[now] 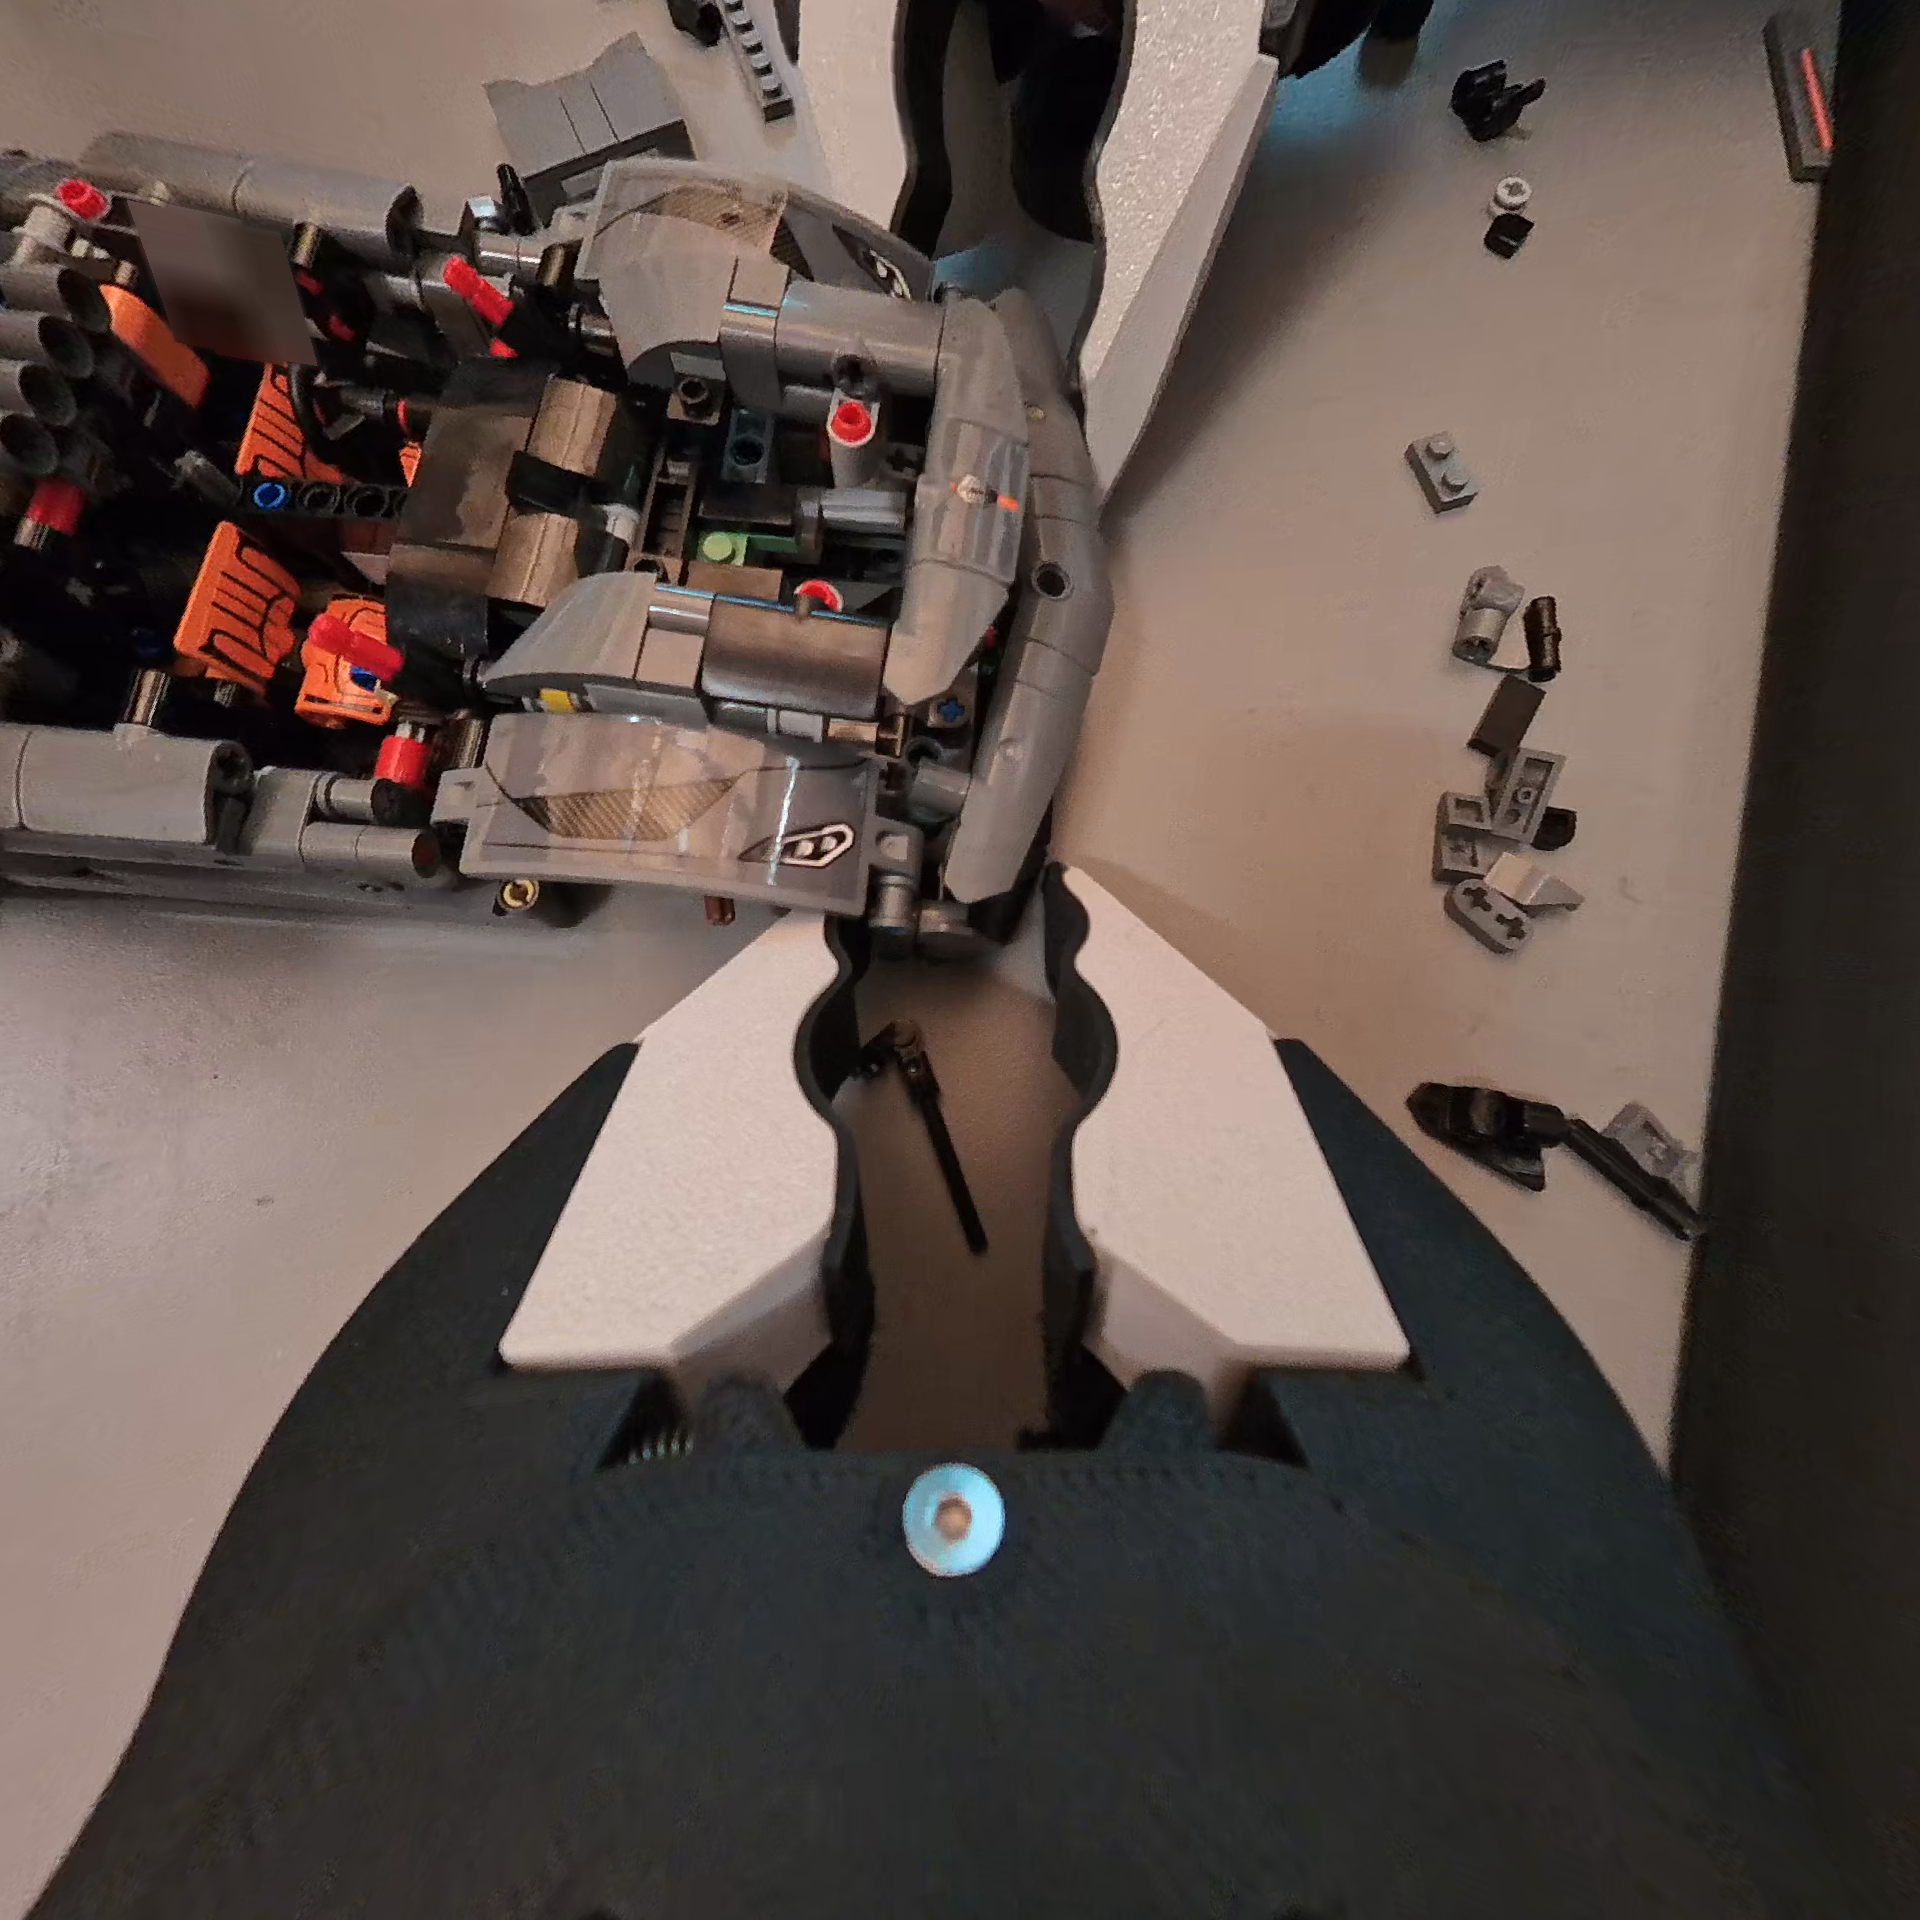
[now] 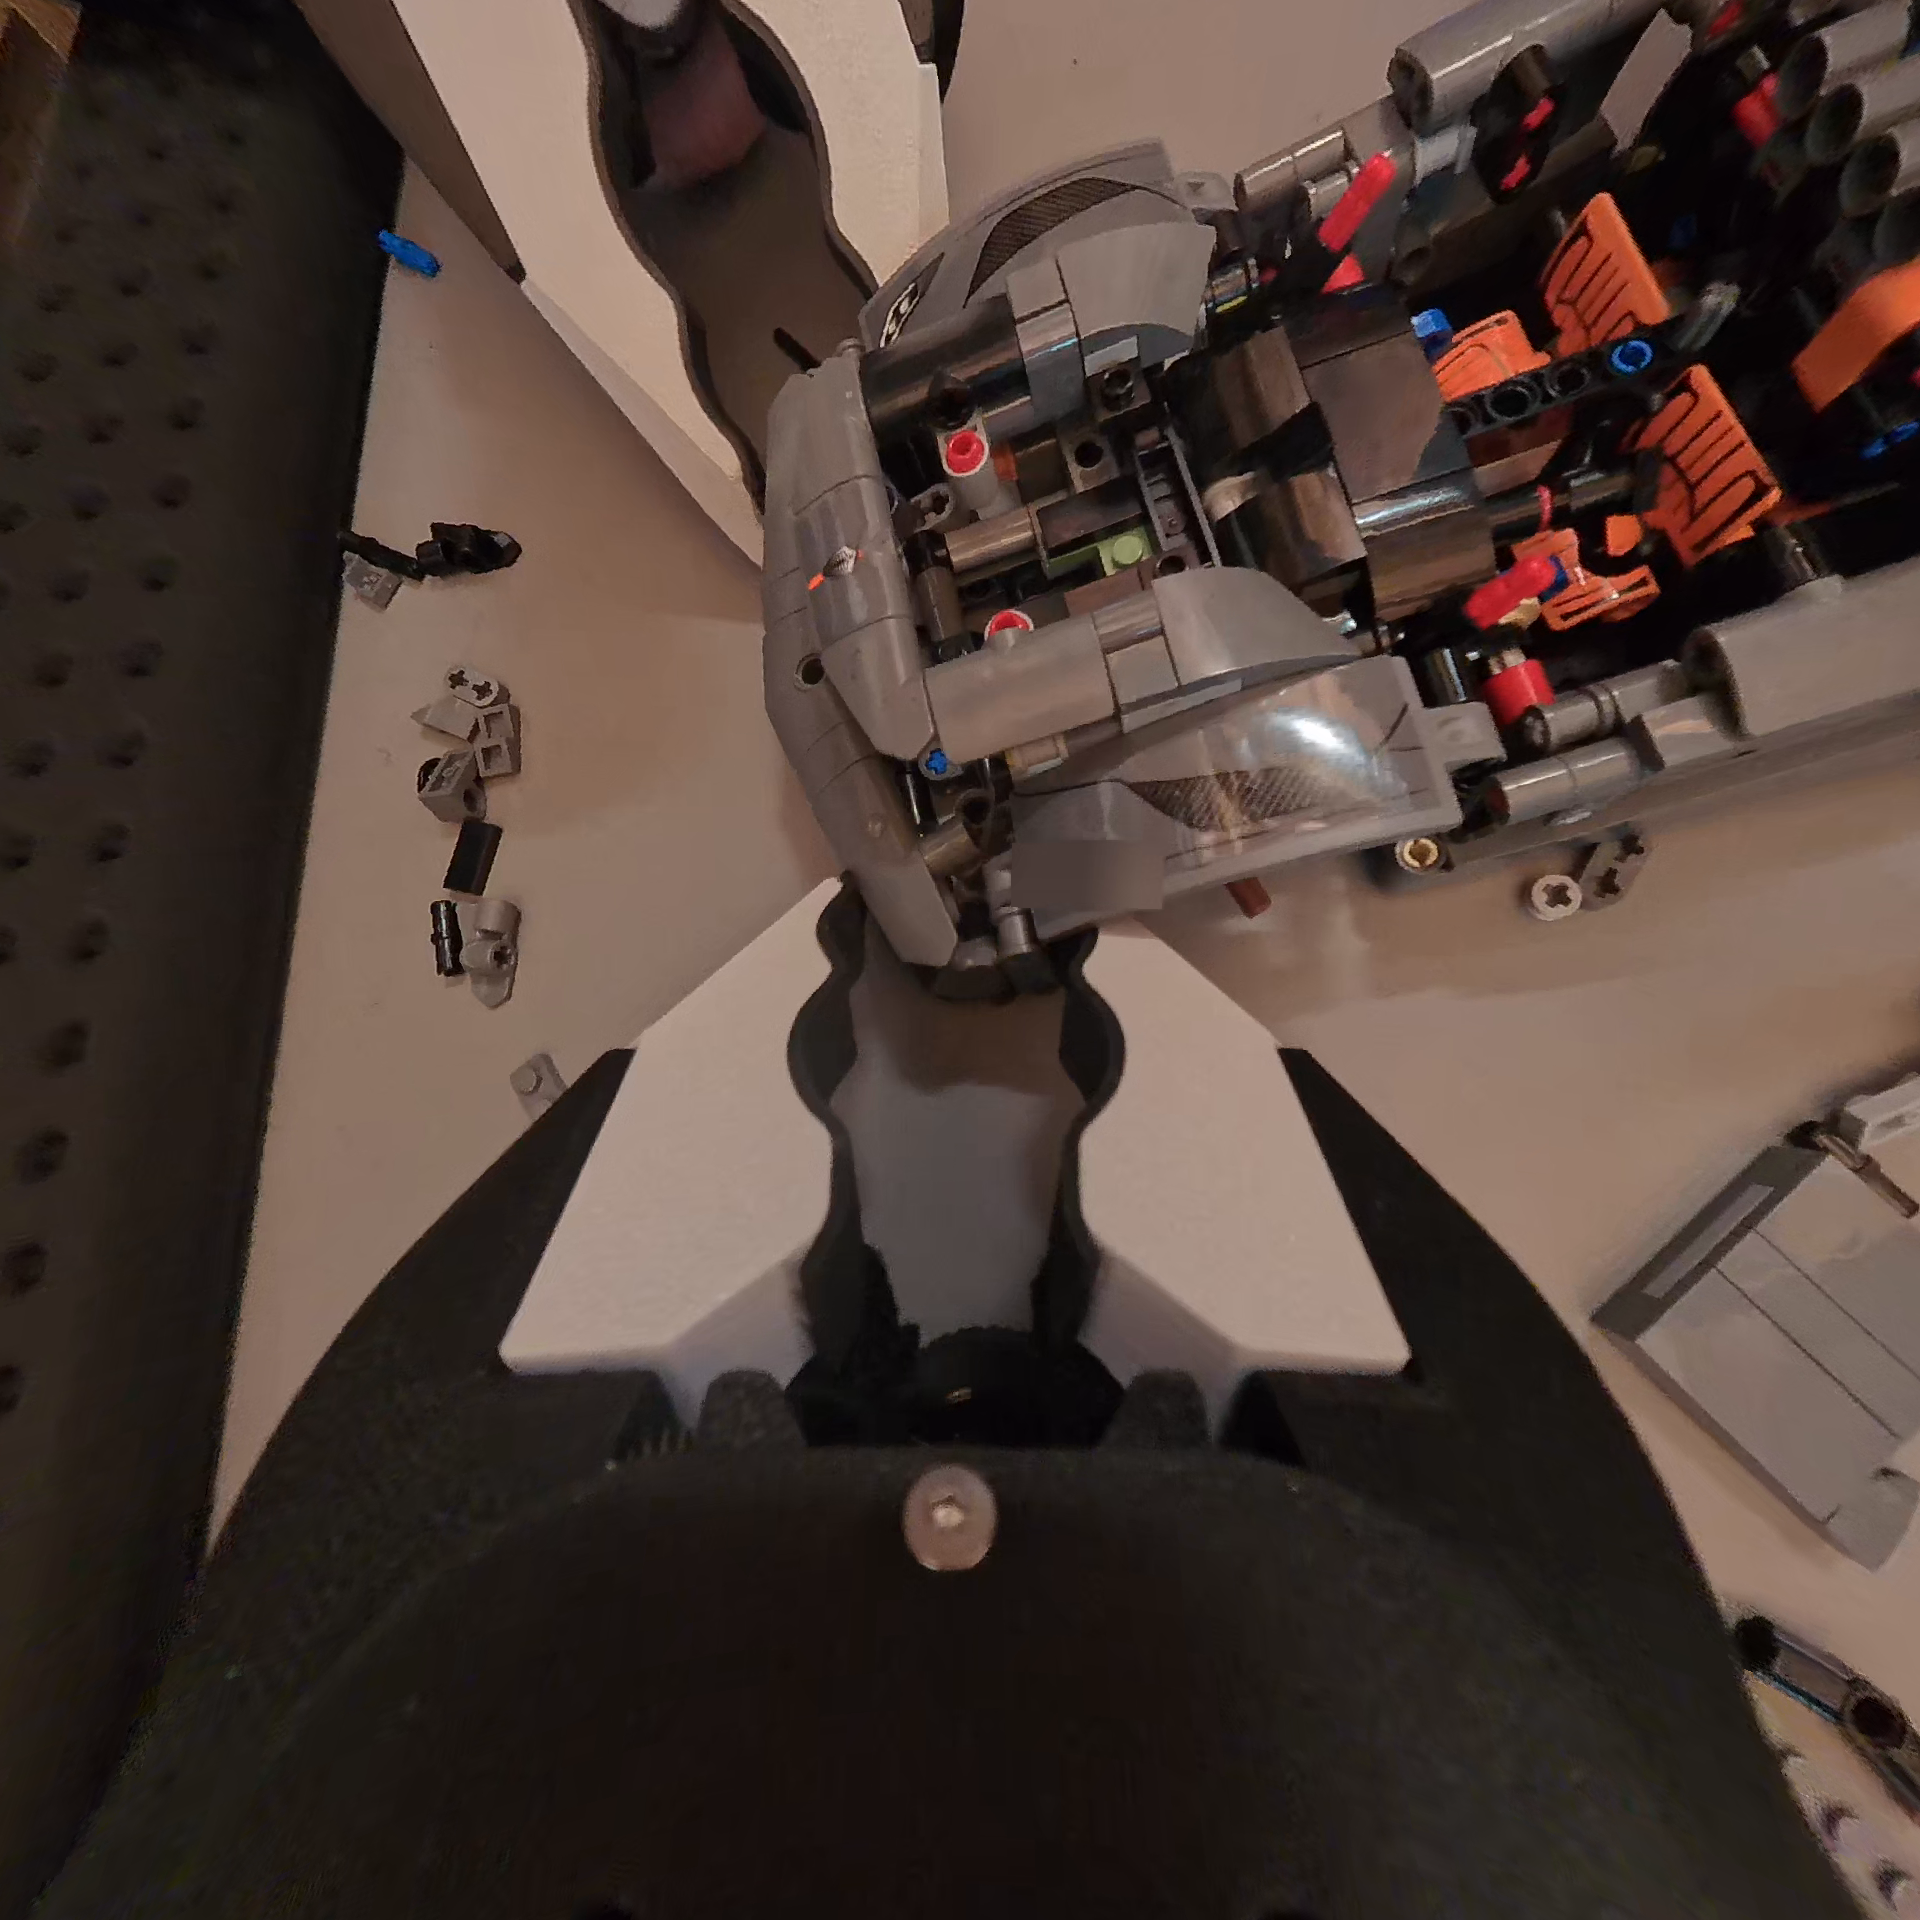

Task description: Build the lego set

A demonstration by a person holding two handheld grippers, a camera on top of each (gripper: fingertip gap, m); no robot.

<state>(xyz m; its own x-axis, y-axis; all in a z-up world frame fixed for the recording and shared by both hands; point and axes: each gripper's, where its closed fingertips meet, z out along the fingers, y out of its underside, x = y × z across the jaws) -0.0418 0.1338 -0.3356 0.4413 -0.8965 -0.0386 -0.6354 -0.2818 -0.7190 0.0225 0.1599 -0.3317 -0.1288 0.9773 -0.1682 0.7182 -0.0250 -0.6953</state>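
Left gripper and right gripper both clamped on the blocky grey plastic car model nose corners; small loose pieces right.

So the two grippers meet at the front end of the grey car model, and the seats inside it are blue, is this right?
Not quite. The seats are orange, not blue, as the right wrist view shows. The rest holds: the left gripper and the right gripper both meet at the front end of the grey car model.
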